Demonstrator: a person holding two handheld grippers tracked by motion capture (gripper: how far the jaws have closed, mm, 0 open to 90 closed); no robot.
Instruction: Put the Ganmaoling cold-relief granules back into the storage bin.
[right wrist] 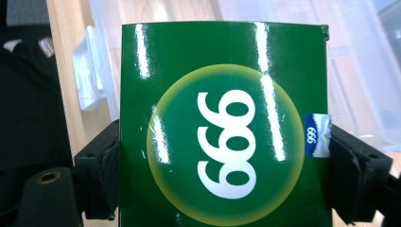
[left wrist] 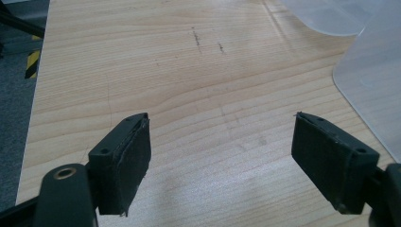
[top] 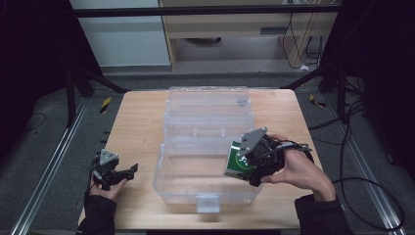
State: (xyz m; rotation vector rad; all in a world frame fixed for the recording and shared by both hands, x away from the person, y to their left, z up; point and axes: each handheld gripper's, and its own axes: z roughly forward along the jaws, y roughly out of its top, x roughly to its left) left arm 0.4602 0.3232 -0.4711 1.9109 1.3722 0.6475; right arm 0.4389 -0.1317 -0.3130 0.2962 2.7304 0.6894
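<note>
Right hand-held gripper (top: pixel 244 164) clamps glossy green "999" box (top: pixel 238 164), poised over right end of clear plastic bin (top: pixel 195 191). Left hand-held gripper (top: pixel 128 171), jaws wide, rests on wooden counter (top: pixel 137 122) beside it.

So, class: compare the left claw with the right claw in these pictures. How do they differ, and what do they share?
The left claw stands open with nothing between its jaws; the right claw is shut on a green box. The left claw is over bare table beside the clear plastic case; the right claw holds its box over the case. Both are hand-held with black padded jaws.
</note>
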